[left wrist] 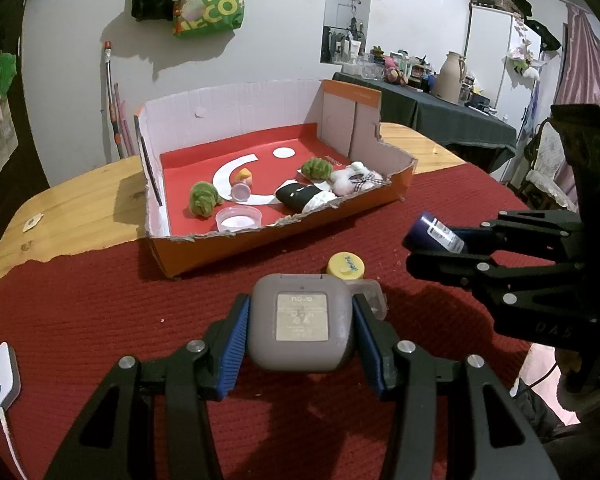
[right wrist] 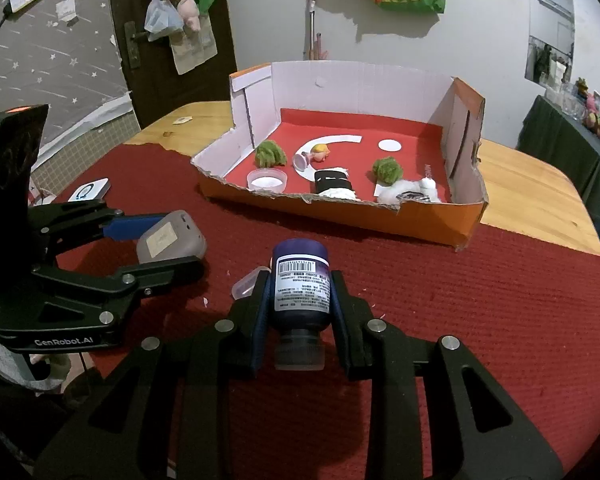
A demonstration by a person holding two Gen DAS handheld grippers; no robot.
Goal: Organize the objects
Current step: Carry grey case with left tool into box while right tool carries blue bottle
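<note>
My left gripper [left wrist: 300, 334] pinches a grey case [left wrist: 302, 322] above the red mat [left wrist: 100, 300]. Right gripper [right wrist: 300, 300] clamps a dark bottle [right wrist: 300, 280], cap toward me, w/ the cardboard box [right wrist: 340, 208] just ahead.

My grey case [left wrist: 302, 322] w/ white label, dark purple bottle [right wrist: 300, 284] w/ barcode label; orange box [left wrist: 284, 236], red inside; red ribbed mat [left wrist: 100, 320].

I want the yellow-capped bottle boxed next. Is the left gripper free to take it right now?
Probably not: the left gripper is clamped on the grey case, which hides most of the yellow-capped bottle just beyond it.
</note>
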